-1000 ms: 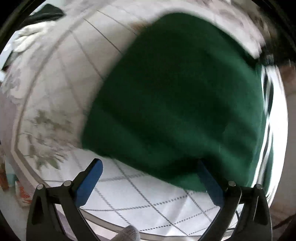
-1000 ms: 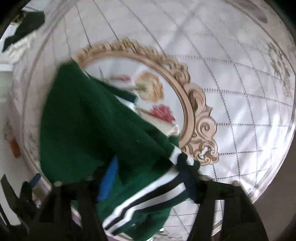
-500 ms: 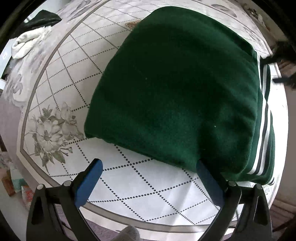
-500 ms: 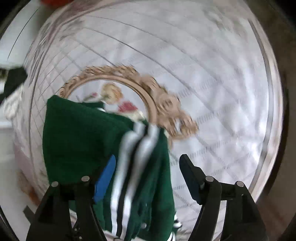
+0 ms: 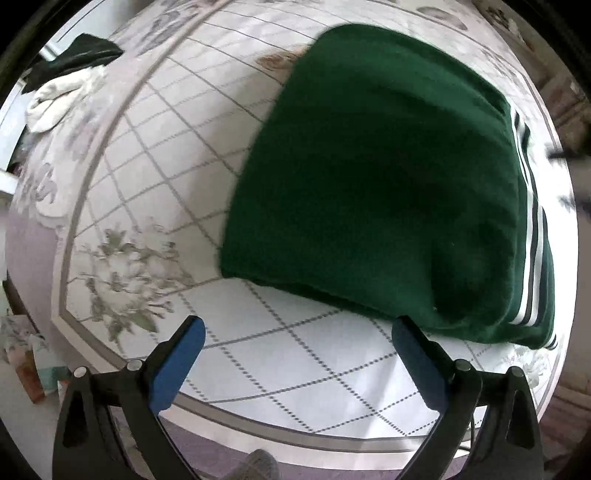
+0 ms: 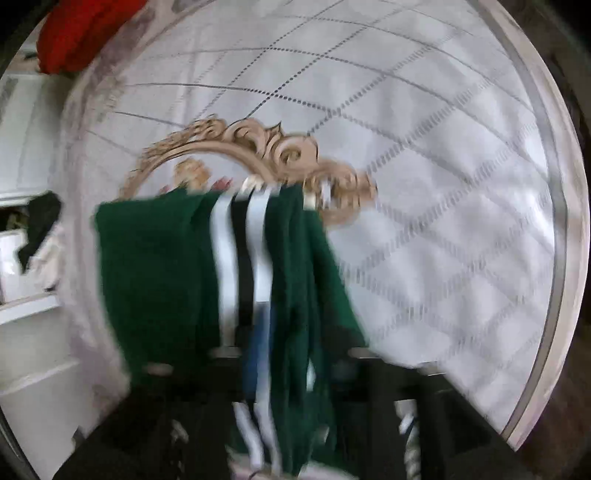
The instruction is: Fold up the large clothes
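Note:
A dark green garment (image 5: 376, 184) with white and black stripes along one edge lies folded on a patterned rug (image 5: 155, 155). My left gripper (image 5: 298, 325) hangs open above the rug, pointing down. Its right finger (image 5: 410, 343) is just at the garment's near edge and nothing is between the pads. The right wrist view is blurred. There the striped edge (image 6: 240, 258) runs down toward my right gripper (image 6: 306, 350). Its jaws are opening, and green cloth shows between and under the fingers without being pinched.
A white cloth (image 5: 62, 99) and a dark one (image 5: 77, 59) lie at the rug's far left. A red item (image 6: 81, 33) sits at the top left of the right wrist view. The rug's gold medallion (image 6: 258, 147) shows behind the garment. A person's sock (image 5: 255, 465) is at the near edge.
My right gripper let go of the striped edge, opened wide, rolled and swung sideways. The garment now lies flat and folded. My left gripper rose slightly and stays open.

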The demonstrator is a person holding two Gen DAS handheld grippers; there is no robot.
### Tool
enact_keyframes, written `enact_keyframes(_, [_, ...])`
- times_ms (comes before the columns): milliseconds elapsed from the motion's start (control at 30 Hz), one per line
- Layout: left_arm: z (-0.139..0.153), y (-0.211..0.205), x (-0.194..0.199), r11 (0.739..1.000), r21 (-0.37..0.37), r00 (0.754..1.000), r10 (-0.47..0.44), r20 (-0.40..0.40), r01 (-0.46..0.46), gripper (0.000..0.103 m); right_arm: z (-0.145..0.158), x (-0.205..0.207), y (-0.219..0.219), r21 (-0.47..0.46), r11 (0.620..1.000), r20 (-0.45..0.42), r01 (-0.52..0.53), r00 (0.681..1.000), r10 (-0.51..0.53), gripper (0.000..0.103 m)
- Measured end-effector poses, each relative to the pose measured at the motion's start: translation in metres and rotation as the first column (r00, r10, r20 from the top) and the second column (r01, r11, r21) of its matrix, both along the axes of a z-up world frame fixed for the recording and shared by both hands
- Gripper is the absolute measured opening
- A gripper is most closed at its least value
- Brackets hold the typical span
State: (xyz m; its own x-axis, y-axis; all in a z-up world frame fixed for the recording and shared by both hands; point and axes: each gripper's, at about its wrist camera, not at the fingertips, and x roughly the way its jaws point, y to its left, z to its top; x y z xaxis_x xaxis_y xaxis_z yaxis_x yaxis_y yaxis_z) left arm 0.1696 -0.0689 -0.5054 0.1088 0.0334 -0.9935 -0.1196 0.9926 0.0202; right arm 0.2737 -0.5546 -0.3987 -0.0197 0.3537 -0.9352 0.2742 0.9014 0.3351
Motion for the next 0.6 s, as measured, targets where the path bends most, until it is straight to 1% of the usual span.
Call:
enact_keyframes(33, [0.003, 0.007, 0.0, 1.0, 0.01, 1.0, 0.012, 0.0, -0.012, 0.103, 0.0, -0.02, 0.0, 0.021, 1.0, -0.019, 0.021, 1.0, -0.02, 0.081])
enact_keyframes(67, [0.005, 0.012, 0.003, 1.0, 0.016, 1.0, 0.017, 0.0, -0.017, 0.103, -0.007, -0.036, 0.001, 0.041, 0.999, -0.05, 0.033, 0.998, -0.031, 0.081])
enact_keyframes(133, [0.01, 0.022, 0.008, 0.999, 0.037, 1.0, 0.022, 0.007, -0.022, 0.103, -0.038, -0.074, 0.011, 0.11, 0.99, -0.172, 0.087, 0.983, -0.067, 0.081])
enact_keyframes(167, [0.013, 0.024, 0.012, 0.999, 0.047, 1.0, 0.018, 0.01, -0.018, 0.103, -0.053, -0.085, 0.017, 0.139, 0.984, -0.208, 0.109, 0.975, -0.078, 0.081])
enact_keyframes(200, [0.013, 0.028, 0.015, 0.998, 0.058, 1.0, 0.011, 0.012, -0.012, 0.103, -0.066, -0.099, 0.022, 0.185, 0.972, -0.242, 0.148, 0.965, -0.101, 0.078])
enact_keyframes(233, [0.013, 0.032, 0.017, 0.997, 0.074, 1.0, 0.002, 0.016, -0.003, 0.103, -0.076, -0.111, 0.027, 0.225, 0.952, -0.253, 0.208, 0.956, -0.149, 0.033])
enact_keyframes(267, [0.011, 0.037, 0.02, 0.997, 0.082, 1.0, -0.002, 0.015, 0.001, 0.103, -0.078, -0.117, 0.031, 0.216, 0.944, -0.255, 0.25, 0.948, -0.193, 0.012])
enact_keyframes(300, [0.01, 0.04, 0.023, 0.996, 0.09, 1.0, -0.004, 0.013, 0.003, 0.103, -0.068, -0.119, 0.032, 0.186, 0.951, -0.225, 0.248, 0.953, -0.204, 0.012])
enact_keyframes(333, [0.011, 0.044, 0.024, 0.995, 0.098, 1.0, -0.004, 0.016, 0.002, 0.103, -0.048, -0.118, 0.039, 0.143, 0.971, -0.156, 0.192, 0.973, -0.17, 0.01])
enact_keyframes(367, [0.012, 0.048, 0.028, 0.995, 0.103, 1.0, -0.003, 0.019, 0.001, 0.103, -0.035, -0.12, 0.039, 0.117, 0.977, -0.113, 0.18, 0.979, -0.167, 0.01])
enact_keyframes(400, [0.011, 0.055, 0.032, 0.994, 0.11, 1.0, -0.003, 0.024, 0.001, 0.103, -0.034, -0.127, 0.034, 0.094, 0.977, -0.101, 0.191, 0.978, -0.182, 0.01])
enact_keyframes(467, [0.012, 0.063, 0.04, 0.993, 0.121, 0.999, -0.005, 0.033, 0.001, 0.103, -0.055, -0.137, 0.024, 0.039, 0.975, -0.158, 0.221, 0.964, -0.212, 0.01])
enact_keyframes(500, [0.012, 0.066, 0.043, 0.993, 0.12, 0.999, -0.004, 0.034, 0.0, 0.103, -0.065, -0.139, 0.022, 0.01, 0.977, -0.181, 0.211, 0.962, -0.206, 0.011])
enact_keyframes(533, [0.013, 0.069, 0.049, 0.993, 0.115, 0.999, -0.002, 0.037, -0.002, 0.103, -0.07, -0.137, 0.024, -0.003, 0.988, -0.198, 0.153, 0.969, -0.151, 0.012])
enact_keyframes(567, [0.014, 0.072, 0.054, 0.994, 0.108, 0.999, 0.0, 0.043, -0.004, 0.103, -0.067, -0.135, 0.024, 0.006, 0.99, -0.203, 0.139, 0.97, -0.135, 0.013])
enact_keyframes(600, [0.016, 0.072, 0.058, 0.995, 0.096, 0.999, -0.002, 0.053, -0.003, 0.103, -0.06, -0.133, 0.023, 0.027, 0.99, -0.207, 0.136, 0.97, -0.128, 0.017])
